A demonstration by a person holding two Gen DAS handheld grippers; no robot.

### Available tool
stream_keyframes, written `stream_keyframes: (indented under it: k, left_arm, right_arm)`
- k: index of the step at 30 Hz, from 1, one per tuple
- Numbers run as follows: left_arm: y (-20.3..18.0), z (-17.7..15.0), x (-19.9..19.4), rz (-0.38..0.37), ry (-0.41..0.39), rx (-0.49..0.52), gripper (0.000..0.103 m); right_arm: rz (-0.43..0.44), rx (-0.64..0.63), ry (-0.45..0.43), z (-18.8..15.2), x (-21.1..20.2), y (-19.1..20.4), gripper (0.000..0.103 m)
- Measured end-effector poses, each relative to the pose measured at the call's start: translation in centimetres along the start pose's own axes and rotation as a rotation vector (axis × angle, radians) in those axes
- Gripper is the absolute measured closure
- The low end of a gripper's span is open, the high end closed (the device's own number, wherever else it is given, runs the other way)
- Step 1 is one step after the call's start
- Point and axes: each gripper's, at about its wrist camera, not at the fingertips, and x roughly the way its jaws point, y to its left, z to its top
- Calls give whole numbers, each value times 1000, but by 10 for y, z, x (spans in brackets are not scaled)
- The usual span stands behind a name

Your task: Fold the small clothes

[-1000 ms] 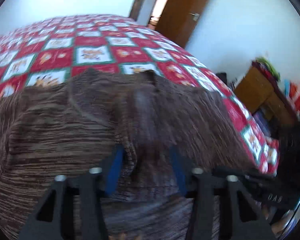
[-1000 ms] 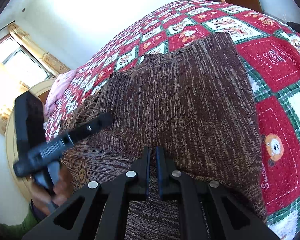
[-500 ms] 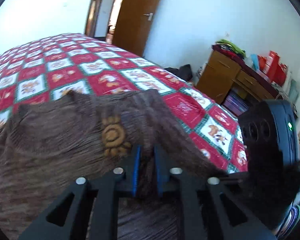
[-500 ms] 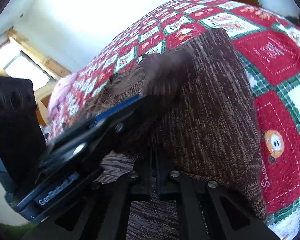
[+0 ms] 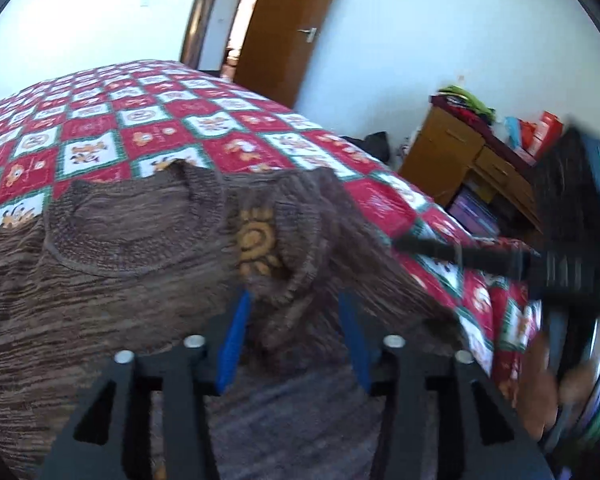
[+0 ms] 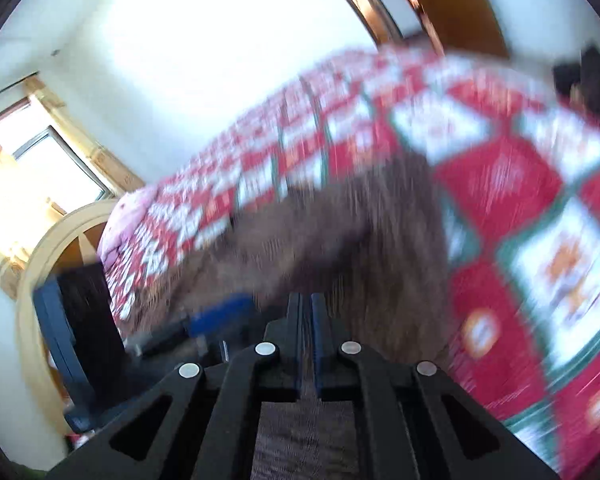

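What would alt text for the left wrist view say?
A brown sweater with a yellow sun patch lies on a red checked quilt. The left gripper, jaws apart, hovers over a bunched fold. A wooden door stands behind.

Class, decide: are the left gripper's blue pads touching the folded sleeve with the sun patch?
Cannot tell. In the left wrist view the left gripper is open around the sleeve, but blur hides any contact.

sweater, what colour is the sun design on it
Orange-yellow sun design on the streaky brown sweater; clearest in the left wrist view.
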Motion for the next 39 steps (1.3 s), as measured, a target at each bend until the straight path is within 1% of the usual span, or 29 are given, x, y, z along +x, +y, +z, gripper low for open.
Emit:
stream_keyframes:
  k: [1, 2, 3, 4, 5, 6, 9, 10, 11, 12, 13, 15, 18, 20, 22, 23, 24, 25, 26, 27, 31, 35, 37, 39]
  left_arm:
    - [-2, -2, -3, -1, -4, 8, 48]
    - [-3, -3, -6, -4, -10, 3, 48]
    - [-2, -4, -9, -12, -17, -14, 48]
    - [1, -5, -13, -25, -27, -43, 48]
    - [5, -6, -17, -31, -38, -70, 46]
    - [7, -6, -19, -28, -43, -84, 42]
    - [11, -7, -17, 25, -37, -78, 41]
    - [13, -7, -14, 31, -27, -83, 41]
    - [15, -6, -12, 24, -22, -92, 41]
    - [16, -6, -9, 17, -17, -103, 41]
    - [18, -5, -7, -2, -17, -123, 41]
    - [23, -4, -3, -34, -11, -160, 41]
    - [35, 1, 2, -103, -12, -260, 41]
    - [41, 6, 2, -140, -39, -312, 41]
    - [43, 10, 9, -157, -35, -343, 42]
    - [44, 10, 11, -164, -28, -350, 50]
    - [44, 10, 16, -169, -18, -355, 75]
    - [42, 9, 20, -163, 1, -355, 89]
    - [41, 8, 23, -154, 15, -351, 96]
    - [39, 5, 22, -140, 7, -348, 96]
    - [40, 3, -1, -102, -82, -352, 95]
    - [50, 2, -32, -82, -181, -386, 95]
    - [55, 0, -49, -45, -232, -399, 95]
    - [60, -6, -67, 19, -283, -412, 95]
  right_arm:
    - [-22, -37, 10, 10, 3, 4, 81]
    - [-34, -63, 25, 17, 8, 7, 63]
    - [-44, -84, 43, 24, 16, 9, 54]
    - [-53, -102, 57, 29, 26, 10, 48]
    - [-59, -121, 75, 32, 36, 12, 48]
    - [-64, -139, 89, 35, 44, 13, 48]
    - [-101, -244, 161, 32, 78, 23, 48]
    - [-120, -265, 177, 29, 85, 24, 54]
    - [-158, -286, 191, 25, 91, 24, 64]
    - [-187, -290, 199, 22, 93, 22, 88]
    - [-183, -280, 187, 20, 89, 19, 92]
    - [-141, -230, 141, 20, 77, 10, 94]
    - [-79, -169, 97, 21, 64, 3, 95]
    - [-69, -158, 83, 23, 62, 2, 95]
    - [-64, -156, 76, 24, 63, 3, 95]
    - [-62, -154, 73, 24, 63, 4, 95]
    - [-55, -145, 69, 24, 62, 3, 94]
    - [-52, -137, 65, 24, 61, 3, 94]
    - [-46, -132, 66, 24, 60, 2, 94]
    - [-38, -123, 63, 25, 59, 2, 94]
    - [-6, -112, 45, 31, 51, 10, 94]
    - [54, -149, 18, 46, 47, 40, 94]
    - [91, -181, 9, 53, 52, 62, 94]
    - [117, -212, 19, 57, 66, 81, 94]
